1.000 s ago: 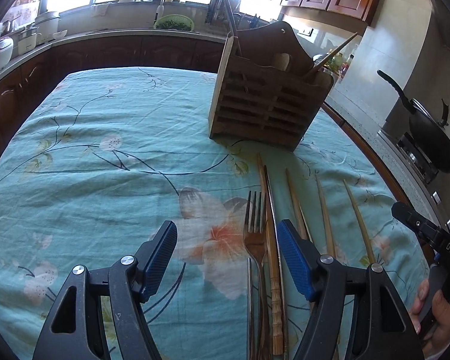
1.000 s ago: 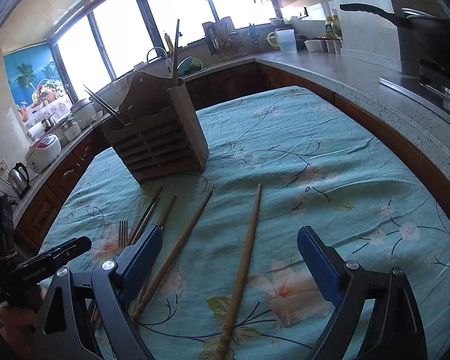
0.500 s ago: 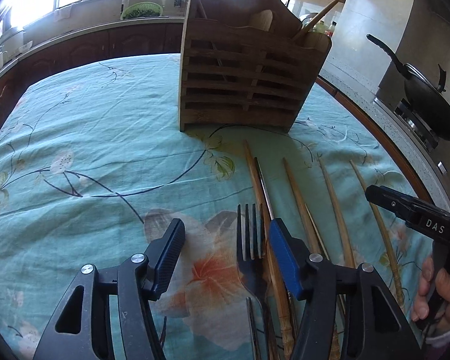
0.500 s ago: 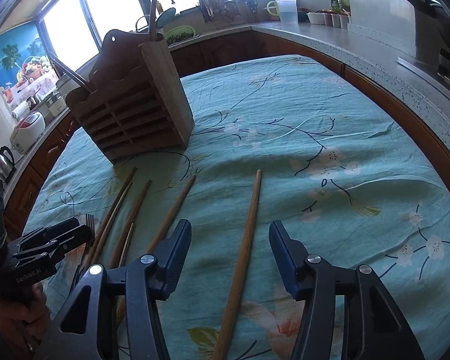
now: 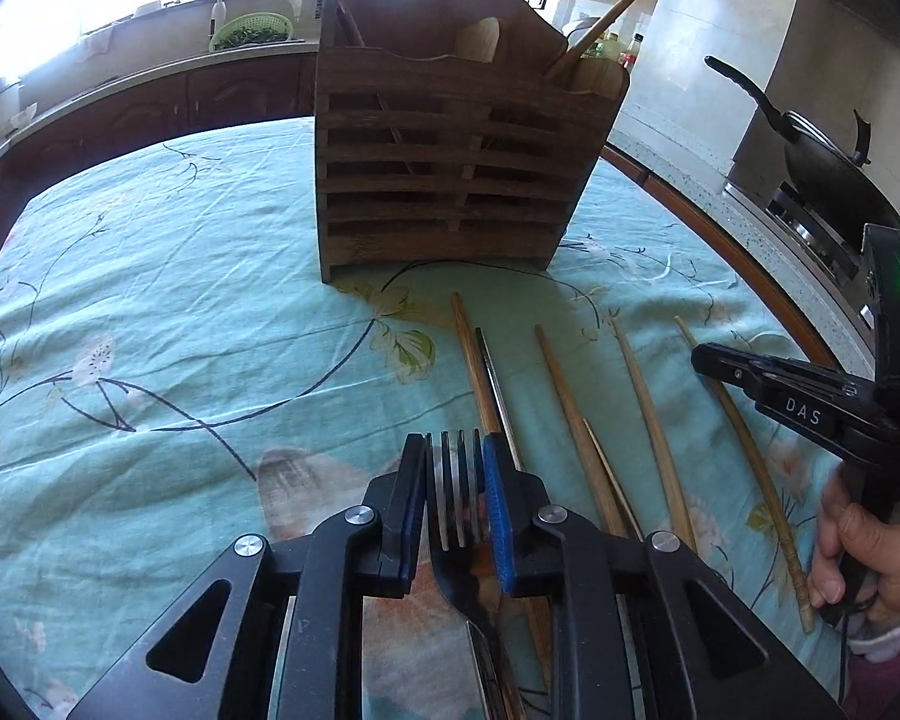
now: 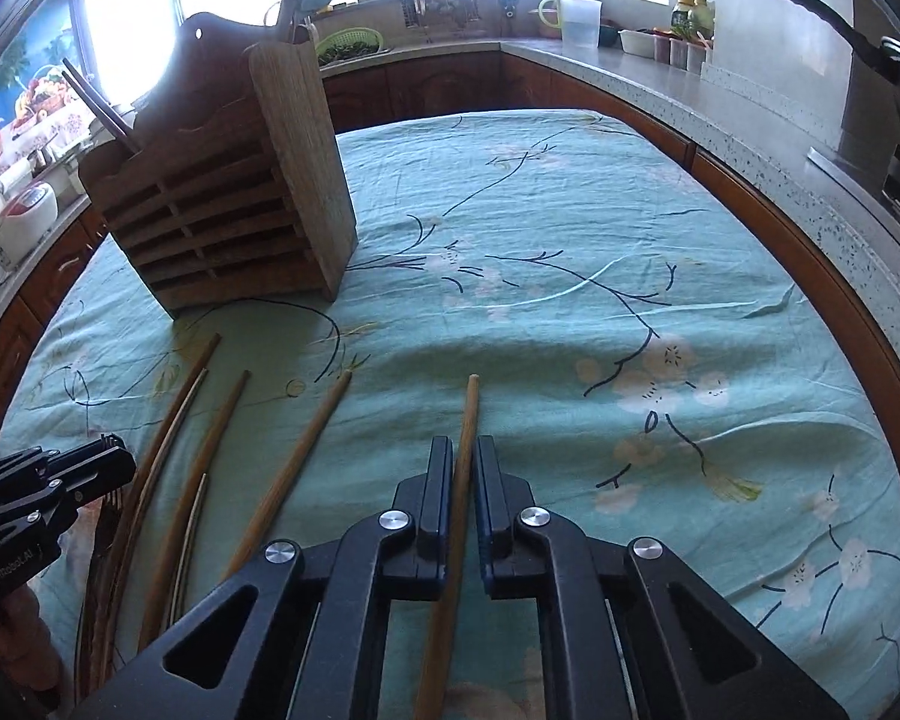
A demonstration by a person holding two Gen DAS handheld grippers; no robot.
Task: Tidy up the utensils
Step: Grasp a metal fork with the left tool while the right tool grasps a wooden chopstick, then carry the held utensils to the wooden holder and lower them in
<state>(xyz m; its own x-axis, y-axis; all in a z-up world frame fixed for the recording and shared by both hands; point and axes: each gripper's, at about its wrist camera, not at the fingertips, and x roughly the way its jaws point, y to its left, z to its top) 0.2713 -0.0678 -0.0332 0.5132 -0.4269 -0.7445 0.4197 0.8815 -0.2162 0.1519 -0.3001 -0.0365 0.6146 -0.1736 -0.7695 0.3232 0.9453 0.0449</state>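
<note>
My left wrist cam sits low over the tablecloth (image 5: 150, 300), looking forward along its fingers at the wooden utensil holder (image 5: 450, 168), close. My right wrist cam is also low, facing the same holder (image 6: 228, 198) from its right side. Both views share the holder, the cloth and the row of chopsticks (image 5: 576, 420).

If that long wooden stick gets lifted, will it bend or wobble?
The stick looks stiff, so probably no bending. The right hand-held gripper pinches it near one end, so the long free part may droop. Being round, it might twist or slip.
</note>
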